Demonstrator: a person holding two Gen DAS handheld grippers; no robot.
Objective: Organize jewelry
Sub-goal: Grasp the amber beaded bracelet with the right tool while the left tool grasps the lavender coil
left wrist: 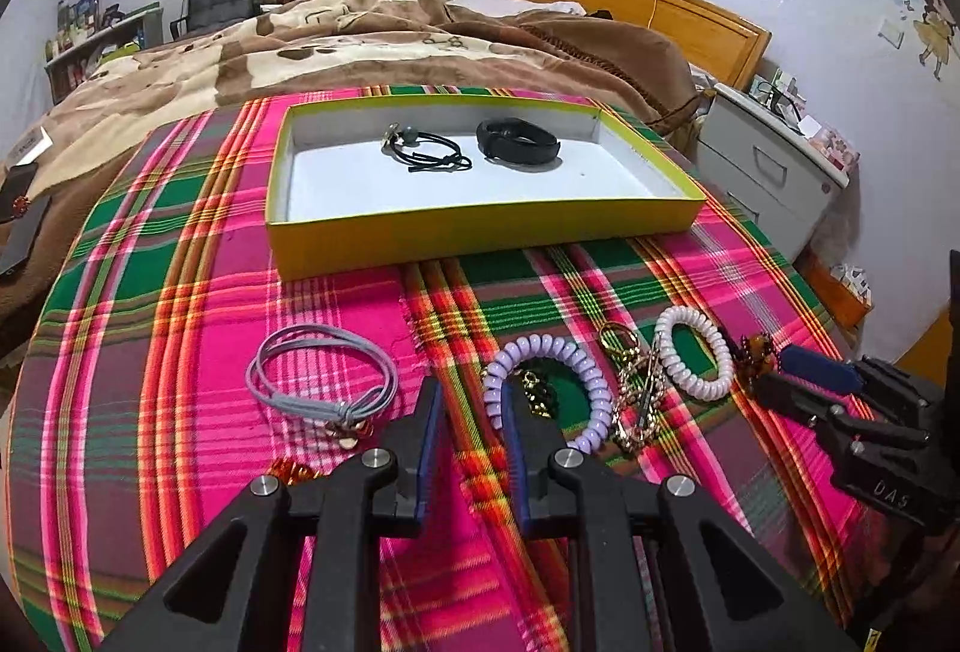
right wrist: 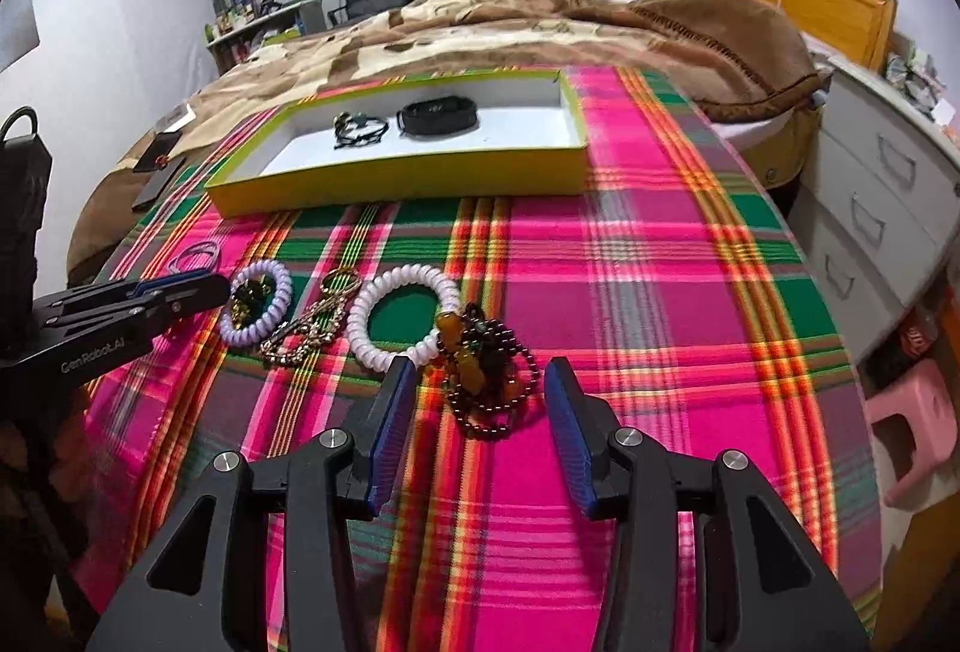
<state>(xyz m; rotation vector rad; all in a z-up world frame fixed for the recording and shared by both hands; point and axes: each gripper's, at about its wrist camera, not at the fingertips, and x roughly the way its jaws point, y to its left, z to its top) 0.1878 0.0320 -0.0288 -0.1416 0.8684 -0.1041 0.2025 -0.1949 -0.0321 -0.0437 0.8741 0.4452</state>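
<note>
Dark beaded bracelets point(right wrist: 487, 382) lie low in the frame's centre between the parted fingers of the right gripper point(right wrist: 480, 382), ungrasped. Left gripper point(left wrist: 471, 406) gapes too, holding nothing, its right finger beside a lilac coil band point(left wrist: 543, 388). Upper centre, the yellow tray point(left wrist: 480, 232) holds a black band point(left wrist: 517, 140).

Both views are taken low and close over the plaid cloth point(left wrist: 180, 256), faced toward 12 o'clock. The yellow tray point(left wrist: 480, 232) point(right wrist: 396, 184) and bed point(left wrist: 372, 33) are shared. Each gripper is caught by the other view: right gripper point(left wrist: 786, 373) at 3 o'clock, left gripper point(right wrist: 210, 289) at 9 o'clock.
</note>
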